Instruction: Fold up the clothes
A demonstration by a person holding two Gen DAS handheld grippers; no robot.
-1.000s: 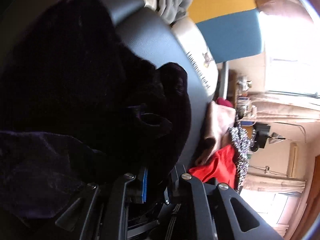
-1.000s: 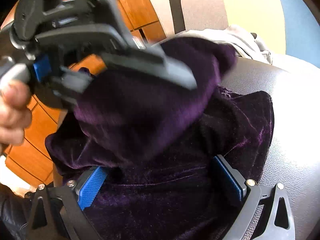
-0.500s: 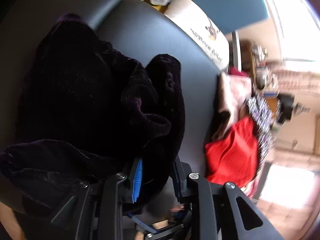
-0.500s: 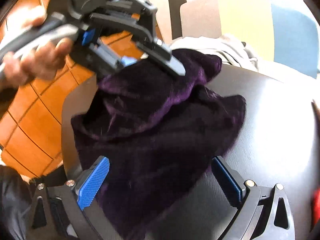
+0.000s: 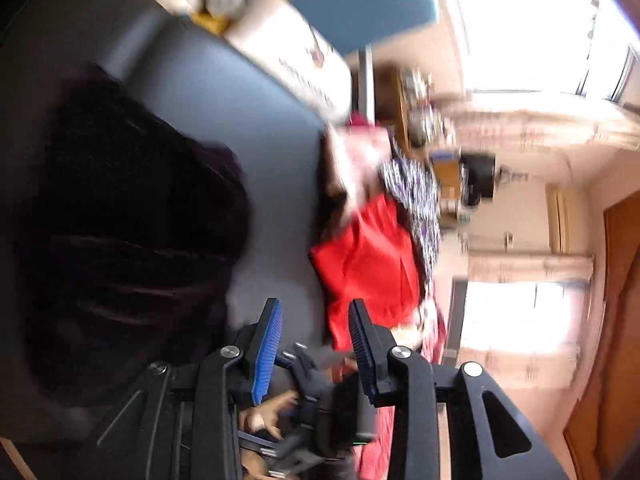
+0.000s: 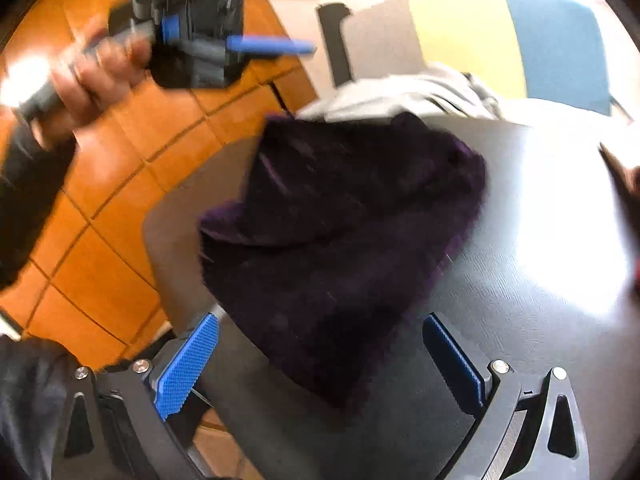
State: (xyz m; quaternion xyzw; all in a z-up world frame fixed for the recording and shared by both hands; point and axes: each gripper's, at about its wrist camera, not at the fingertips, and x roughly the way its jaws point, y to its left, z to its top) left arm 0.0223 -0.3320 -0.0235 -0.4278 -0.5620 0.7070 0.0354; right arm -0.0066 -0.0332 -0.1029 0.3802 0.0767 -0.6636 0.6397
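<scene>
One dark purple velvet garment (image 6: 344,232) lies bunched on the one black table (image 6: 520,280), near its corner over the orange floor tiles (image 6: 112,208), with one grey garment (image 6: 400,92) past the far edge and a heap of one red cloth (image 5: 368,256) and one patterned cloth (image 5: 416,196) at the table's other side. Your left gripper (image 5: 314,320) is up off the pile, jaws opening with nothing between the blue pads, your hand (image 6: 92,68) wrapped round its handle. Your right gripper (image 6: 320,344) stands wide open, pads either side of the purple garment's near edge without pressing it.
</scene>
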